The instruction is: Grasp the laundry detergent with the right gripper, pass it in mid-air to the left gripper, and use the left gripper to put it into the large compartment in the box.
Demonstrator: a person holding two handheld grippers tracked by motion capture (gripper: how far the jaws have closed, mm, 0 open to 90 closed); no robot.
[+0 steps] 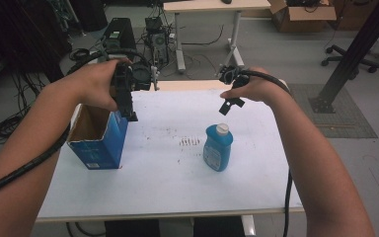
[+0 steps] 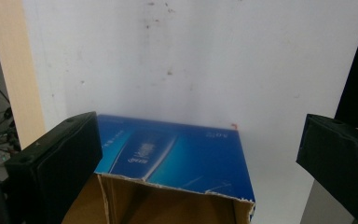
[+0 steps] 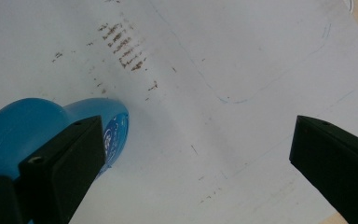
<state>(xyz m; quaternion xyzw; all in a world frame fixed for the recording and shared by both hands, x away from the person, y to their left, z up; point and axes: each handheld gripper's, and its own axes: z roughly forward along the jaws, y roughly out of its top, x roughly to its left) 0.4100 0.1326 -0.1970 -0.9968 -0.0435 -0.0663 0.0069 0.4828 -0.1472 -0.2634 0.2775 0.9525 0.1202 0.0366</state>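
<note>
A blue bottle (image 1: 217, 147) with a white cap stands upright near the middle of the white table (image 1: 168, 182). An open-topped blue cardboard box (image 1: 98, 136) stands at the table's left side. My left gripper (image 1: 128, 106) hangs just above the box's far right corner, jaws wide open and empty; in the left gripper view the blue box (image 2: 177, 161) lies below the gap. My right gripper (image 1: 229, 104) hovers open above and behind the bottle. In the right gripper view the bottle (image 3: 37, 130) shows behind the left jaw, off to the side of the gap.
Brown smudges (image 1: 190, 141) mark the tabletop left of the bottle. Behind the table are a desk (image 1: 212, 19), computer towers (image 1: 155, 37), cables on the floor, a cardboard box (image 1: 301, 15) and an office chair (image 1: 350, 57). A black post (image 1: 350, 54) rises at right.
</note>
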